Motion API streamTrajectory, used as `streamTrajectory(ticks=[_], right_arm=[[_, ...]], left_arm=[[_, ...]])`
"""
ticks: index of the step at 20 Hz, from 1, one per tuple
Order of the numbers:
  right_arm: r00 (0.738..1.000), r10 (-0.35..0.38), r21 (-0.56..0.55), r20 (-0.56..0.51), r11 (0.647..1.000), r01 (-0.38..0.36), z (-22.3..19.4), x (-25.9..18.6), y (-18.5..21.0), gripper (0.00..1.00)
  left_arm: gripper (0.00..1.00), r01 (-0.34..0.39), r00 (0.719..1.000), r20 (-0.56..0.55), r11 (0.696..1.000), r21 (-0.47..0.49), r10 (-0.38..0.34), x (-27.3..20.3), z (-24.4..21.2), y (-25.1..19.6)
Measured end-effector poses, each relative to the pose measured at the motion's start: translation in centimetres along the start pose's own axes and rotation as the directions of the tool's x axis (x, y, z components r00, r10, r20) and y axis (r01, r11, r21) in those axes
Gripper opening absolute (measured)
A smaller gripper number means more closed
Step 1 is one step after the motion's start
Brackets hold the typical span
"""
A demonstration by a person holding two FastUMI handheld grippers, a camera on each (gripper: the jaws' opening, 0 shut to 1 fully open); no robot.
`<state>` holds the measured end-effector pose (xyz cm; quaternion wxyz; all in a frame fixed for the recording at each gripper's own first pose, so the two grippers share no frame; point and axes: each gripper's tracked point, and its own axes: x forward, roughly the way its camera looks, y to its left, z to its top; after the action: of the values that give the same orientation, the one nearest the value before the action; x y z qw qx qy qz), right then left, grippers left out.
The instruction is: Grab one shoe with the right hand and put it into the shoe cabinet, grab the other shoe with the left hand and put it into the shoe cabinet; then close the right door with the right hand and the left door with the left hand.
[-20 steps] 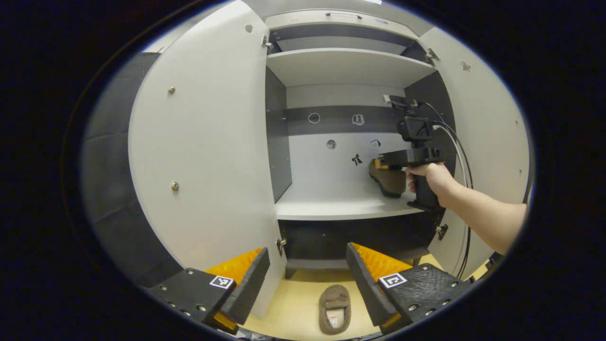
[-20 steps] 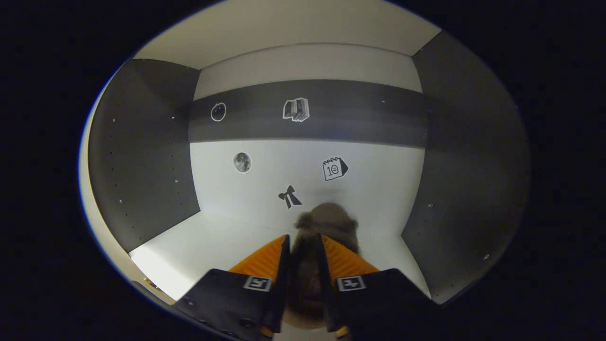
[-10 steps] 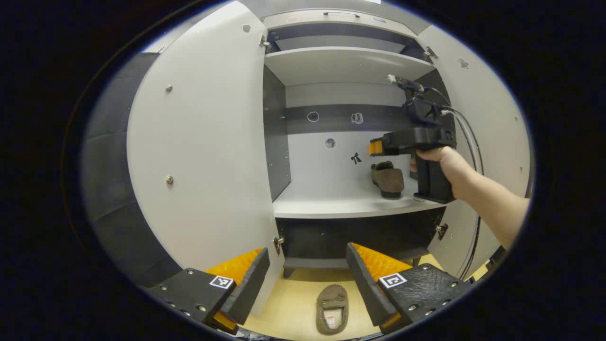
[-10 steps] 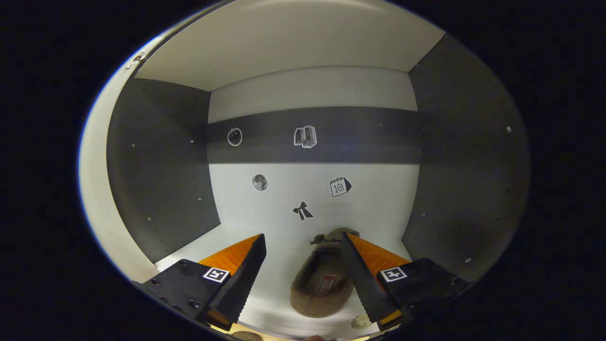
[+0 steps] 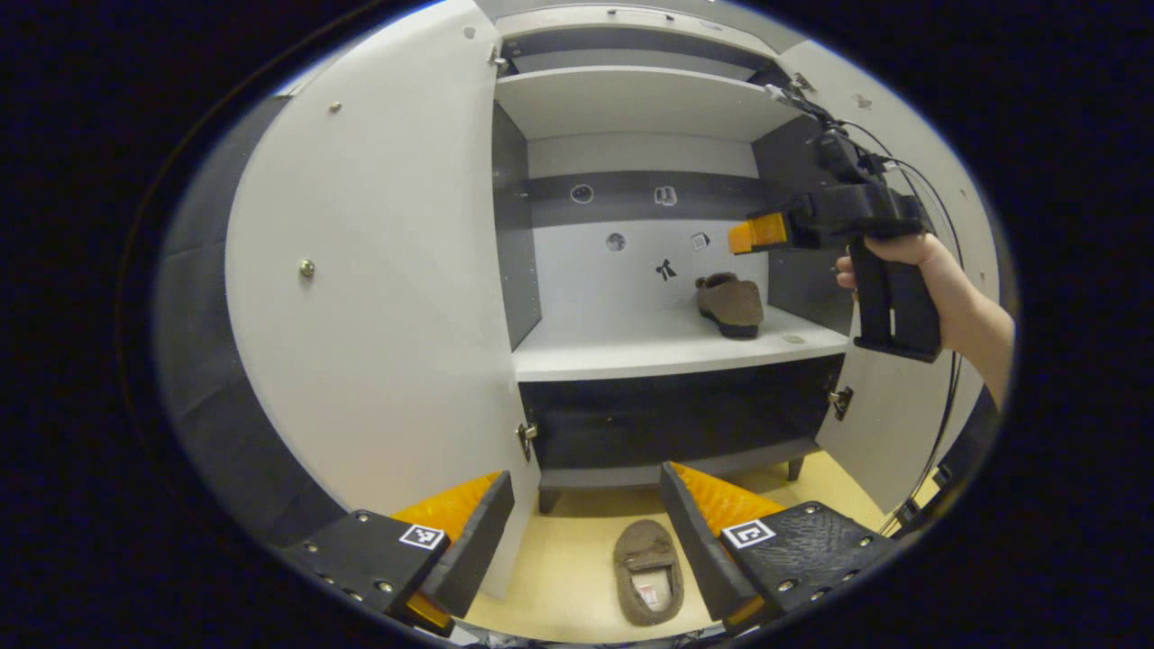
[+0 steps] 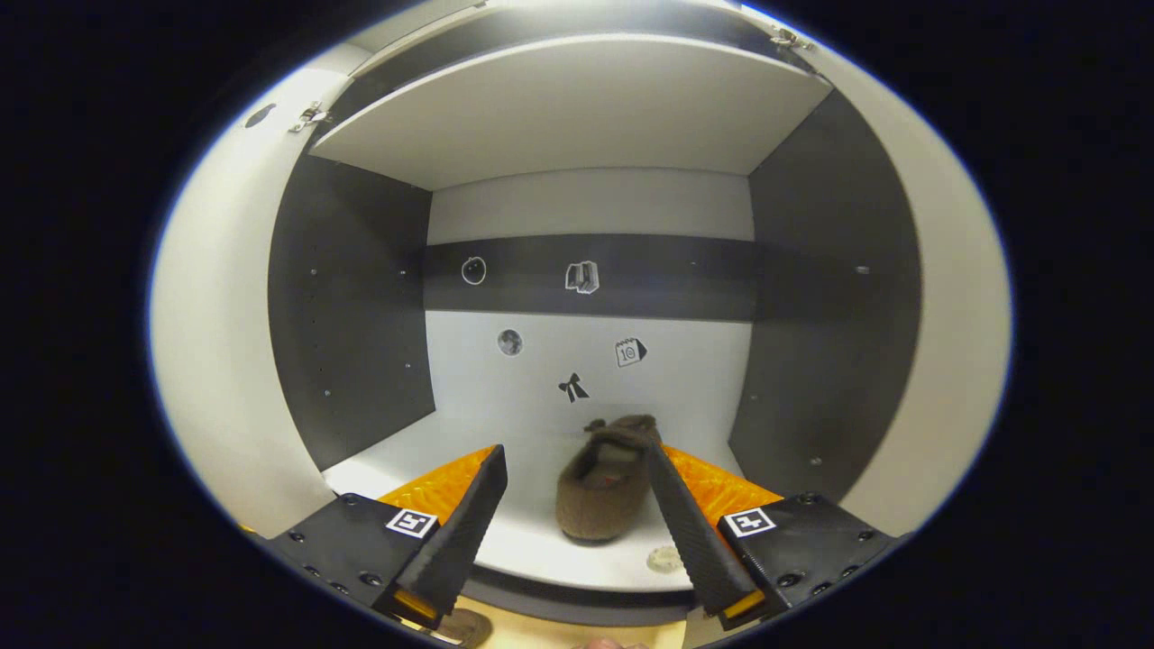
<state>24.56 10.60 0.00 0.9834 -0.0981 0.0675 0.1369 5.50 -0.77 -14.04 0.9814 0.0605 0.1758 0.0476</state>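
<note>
One brown shoe (image 5: 730, 305) (image 6: 602, 478) rests on the white middle shelf (image 5: 649, 351) of the shoe cabinet, toward its right side. My right gripper (image 6: 577, 514) is open, drawn back in front of the shelf's edge; in the left gripper view that gripper (image 5: 755, 234) hangs up at the right, held by a hand (image 5: 938, 279), above the shoe. The other brown shoe (image 5: 651, 571) lies on the yellow floor before the cabinet. My left gripper (image 5: 586, 532) is open above it, fingers either side. Both doors stand open: left door (image 5: 379, 288), right door (image 5: 902, 397).
An upper shelf (image 5: 631, 99) spans the cabinet above. Small stickers (image 6: 577, 388) dot the back wall. The cabinet's dark lower panel (image 5: 676, 419) and legs stand over the floor. Cables (image 5: 947, 406) trail from the right gripper past the right door.
My right gripper opened, let go of the shoe on the shelf, and drew back and up out of the cabinet. The left gripper view tilted down slightly toward the floor shoe.
</note>
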Motion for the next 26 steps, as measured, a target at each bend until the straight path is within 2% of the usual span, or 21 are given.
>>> streamTrajectory(ticks=[3,6,7,8,10,11,12,13,17,19,20,21,22,24,26], right_arm=[[0.999,-0.054,0.010,0.009,0.999,0.054,-1.2,-4.0,-0.4,0.98],[0.996,-0.091,0.020,0.010,0.996,0.091,-2.6,-7.8,-0.2,1.00],[0.995,-0.104,0.026,0.008,0.994,0.104,-3.1,-9.0,-0.2,0.99],[0.993,-0.116,0.027,0.006,0.993,0.116,-3.6,-10.1,-0.2,0.99],[0.989,-0.149,0.031,-0.006,0.988,0.149,-4.7,-12.3,-0.2,0.97],[0.986,-0.165,0.038,-0.012,0.985,0.165,-5.4,-13.6,-0.2,1.00],[0.984,-0.177,0.049,-0.019,0.983,0.178,-5.9,-14.8,-0.1,0.99],[0.982,-0.184,0.062,-0.029,0.981,0.186,-6.6,-15.9,0.0,0.99],[0.966,-0.253,0.056,-0.058,0.965,0.256,-9.1,-20.9,-0.3,1.00],[0.959,-0.272,0.075,-0.084,0.958,0.278,-10.1,-23.1,-0.2,0.96],[0.954,-0.285,0.082,-0.089,0.953,0.293,-10.4,-24.2,-0.3,1.00],[0.946,-0.311,0.085,-0.093,0.944,0.318,-10.7,-25.3,-0.9,1.00],[0.935,-0.342,0.084,-0.094,0.933,0.349,-11.0,-26.6,-1.5,0.96],[0.913,-0.397,0.086,-0.095,0.910,0.405,-11.2,-28.9,-2.9,0.96],[0.882,-0.466,0.107,-0.077,0.875,0.472,-10.8,-31.6,-4.9,0.96]], left_arm=[[0.95,0.098,0.994,-0.051,0.995,0.016,-0.097,0.7,-2.3,-1.1],[1.00,0.166,0.980,-0.118,0.985,0.054,-0.159,1.6,-5.6,-2.1],[0.95,0.186,0.973,-0.149,0.980,0.069,-0.174,1.9,-6.9,-2.3],[0.95,0.205,0.966,-0.178,0.975,0.084,-0.187,2.3,-8.2,-2.5],[0.95,0.234,0.948,-0.246,0.966,0.108,-0.203,3.4,-11.3,-2.8],[1.00,0.246,0.939,-0.277,0.962,0.121,-0.205,3.9,-12.6,-2.8],[1.00,0.262,0.927,-0.308,0.956,0.131,-0.212,4.5,-14.2,-2.9],[0.95,0.282,0.914,-0.339,0.950,0.135,-0.223,4.9,-15.7,-3.1],[0.95,0.339,0.865,-0.434,0.931,0.136,-0.251,6.7,-20.7,-4.3],[0.95,0.344,0.861,-0.460,0.916,0.208,-0.219,7.5,-22.5,-3.9],[0.95,0.349,0.857,-0.470,0.908,0.233,-0.209,8.0,-23.3,-3.8],[1.00,0.358,0.848,-0.486,0.905,0.231,-0.211,8.2,-24.2,-4.3],[0.95,0.369,0.831,-0.511,0.905,0.210,-0.221,8.3,-25.2,-4.7],[0.95,0.386,0.798,-0.550,0.910,0.152,-0.247,8.9,-26.6,-5.1],[1.00,0.366,0.804,-0.541,0.922,0.125,-0.246,9.5,-26.3,-4.7]])
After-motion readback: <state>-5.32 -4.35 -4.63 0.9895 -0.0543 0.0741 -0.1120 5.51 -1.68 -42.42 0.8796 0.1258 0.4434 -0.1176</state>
